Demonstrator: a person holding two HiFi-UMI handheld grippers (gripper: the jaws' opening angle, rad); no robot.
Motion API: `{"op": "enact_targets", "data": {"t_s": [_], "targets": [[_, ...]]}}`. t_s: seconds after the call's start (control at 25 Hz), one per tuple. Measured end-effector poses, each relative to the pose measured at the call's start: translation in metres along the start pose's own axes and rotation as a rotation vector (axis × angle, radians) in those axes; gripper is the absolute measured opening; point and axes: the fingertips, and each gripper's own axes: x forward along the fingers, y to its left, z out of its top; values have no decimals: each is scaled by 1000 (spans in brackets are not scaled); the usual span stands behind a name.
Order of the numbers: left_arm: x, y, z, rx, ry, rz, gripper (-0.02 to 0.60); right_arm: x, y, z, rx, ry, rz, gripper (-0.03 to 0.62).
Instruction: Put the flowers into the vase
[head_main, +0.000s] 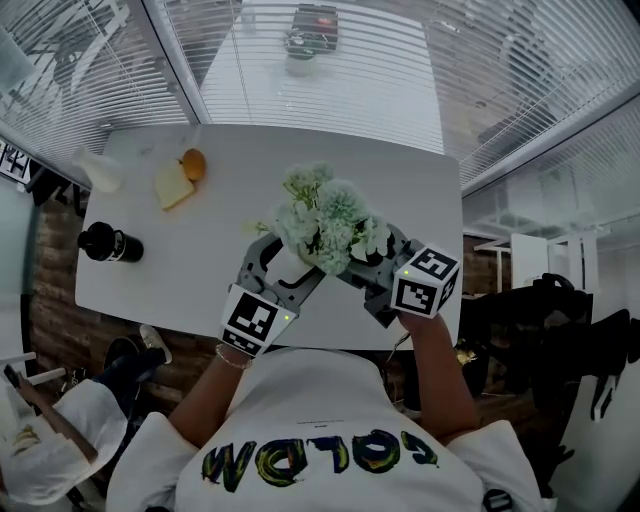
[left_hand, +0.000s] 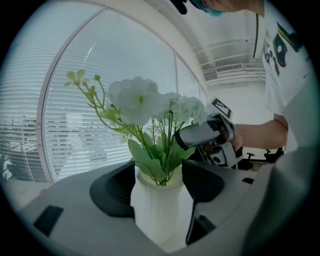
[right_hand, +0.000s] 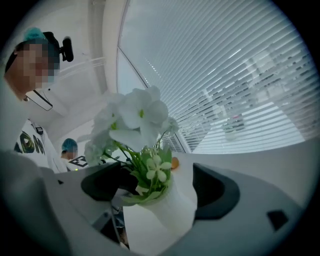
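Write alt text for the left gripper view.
A white ribbed vase of white flowers stands gripped between the left gripper's black jaws. Behind it, a hand holds the right gripper beside the flowers, with window blinds beyond.

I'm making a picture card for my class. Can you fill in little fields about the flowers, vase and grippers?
vase: white, ribbed
flowers: white, green leaves, stems in the vase
left hand-held gripper: shut on the vase
right hand-held gripper: open, vase between its jaws
table: white, black bottle near its left edge
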Motion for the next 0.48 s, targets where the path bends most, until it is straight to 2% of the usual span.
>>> {"op": "enact_targets", "data": {"t_s": [0.2, 0.48], "targets": [[-5, 4, 3, 1, -5, 6, 302, -11, 0, 8, 26, -66, -21, 433], [-12, 4, 5, 2, 1, 15, 302, -16, 11, 2, -23, -22, -6, 434]]}}
